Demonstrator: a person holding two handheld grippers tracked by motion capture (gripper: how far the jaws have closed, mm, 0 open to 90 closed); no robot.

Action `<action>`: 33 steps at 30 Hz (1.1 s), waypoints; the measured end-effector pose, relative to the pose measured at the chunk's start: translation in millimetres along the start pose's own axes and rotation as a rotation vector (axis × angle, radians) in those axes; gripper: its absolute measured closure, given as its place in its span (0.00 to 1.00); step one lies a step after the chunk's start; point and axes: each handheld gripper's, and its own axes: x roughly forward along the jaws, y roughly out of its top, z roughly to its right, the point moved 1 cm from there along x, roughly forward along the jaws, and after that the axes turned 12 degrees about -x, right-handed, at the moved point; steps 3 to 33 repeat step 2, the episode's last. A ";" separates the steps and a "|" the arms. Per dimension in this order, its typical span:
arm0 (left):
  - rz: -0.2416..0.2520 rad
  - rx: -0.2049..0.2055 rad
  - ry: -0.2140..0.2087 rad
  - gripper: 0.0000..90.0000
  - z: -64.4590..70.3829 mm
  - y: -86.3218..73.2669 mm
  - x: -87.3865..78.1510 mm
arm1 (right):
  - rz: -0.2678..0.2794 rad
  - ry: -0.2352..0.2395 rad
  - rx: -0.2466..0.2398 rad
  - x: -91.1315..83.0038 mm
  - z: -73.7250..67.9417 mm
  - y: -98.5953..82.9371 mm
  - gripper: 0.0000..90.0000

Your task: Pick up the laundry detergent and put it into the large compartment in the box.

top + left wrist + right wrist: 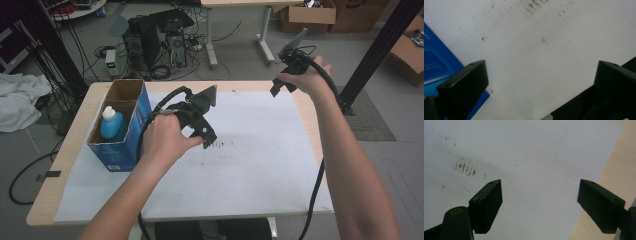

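The left tongs [207, 127] hang over the white sheet [250, 165] near the centre of the desk [70, 135], jaws spread wide with nothing between them; in the left gripper view they [541, 82] frame bare, speckled paper and a corner of the box [434, 67]. The left hand [162, 137] grips them from the 7 o'clock side, forearm reaching in from the bottom edge, wrist bent toward the middle. The right tongs [287, 75] are held at 1 o'clock, above the sheet's far corner, likewise spread and empty [539, 202]. The right hand [305, 80] is stretched far forward, arm nearly straight. At 9 o'clock stands the open blue box [127, 125], with a blue bottle [111, 124] upright inside.
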 end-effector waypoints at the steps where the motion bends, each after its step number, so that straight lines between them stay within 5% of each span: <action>1: -0.001 0.002 -0.001 0.00 -0.1 0.2 -0.1 | 0.001 0.000 0.004 -0.2 -0.1 -0.2 0.23; 33: -0.002 0.004 -0.002 0.00 -0.1 0.3 -0.1 | 0.001 0.000 0.002 -0.4 0.0 -0.4 0.23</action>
